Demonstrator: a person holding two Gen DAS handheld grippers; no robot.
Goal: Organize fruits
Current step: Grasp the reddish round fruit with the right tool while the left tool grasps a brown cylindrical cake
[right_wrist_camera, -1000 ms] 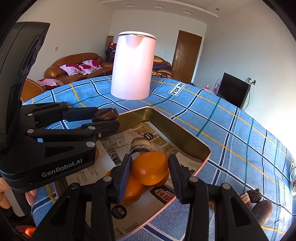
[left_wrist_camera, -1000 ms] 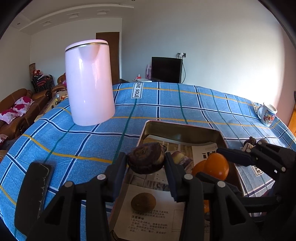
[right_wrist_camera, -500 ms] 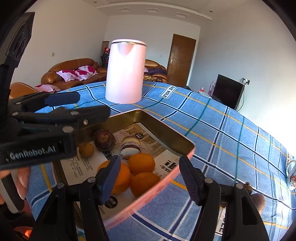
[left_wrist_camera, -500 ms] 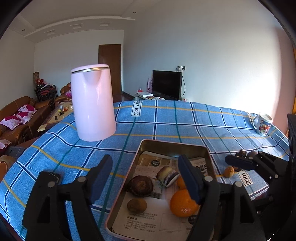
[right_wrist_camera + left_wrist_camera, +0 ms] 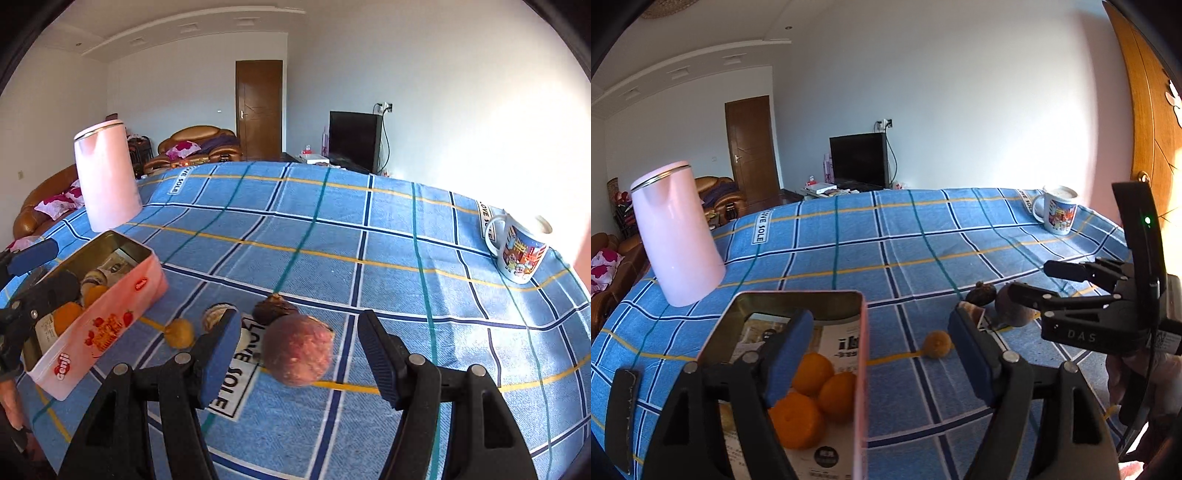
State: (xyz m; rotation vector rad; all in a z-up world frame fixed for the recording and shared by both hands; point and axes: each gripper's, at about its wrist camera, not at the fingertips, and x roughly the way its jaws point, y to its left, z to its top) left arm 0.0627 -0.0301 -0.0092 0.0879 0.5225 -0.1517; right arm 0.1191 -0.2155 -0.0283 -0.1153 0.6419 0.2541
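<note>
A pink tin [image 5: 110,321] lined with newspaper holds oranges [image 5: 812,373] and other fruit; it also shows in the left wrist view [image 5: 862,354]. On the blue cloth beside it lie a small yellow fruit [image 5: 180,332], a cut half fruit [image 5: 216,314], a dark mangosteen [image 5: 271,308] and a reddish-purple round fruit [image 5: 297,349]. My right gripper [image 5: 299,360] is open, its jaws on either side of the reddish fruit, not touching it. My left gripper [image 5: 882,356] is open and empty over the tin's right wall.
A tall pink kettle [image 5: 676,236] stands at the table's far left. A printed mug [image 5: 519,254] stands at the far right. The table [image 5: 332,229] carries a blue checked cloth. Sofas, a door and a TV lie beyond.
Both grippers let go of their fruit into the tin and opened. They moved right; the right gripper now straddles the reddish fruit on the cloth.
</note>
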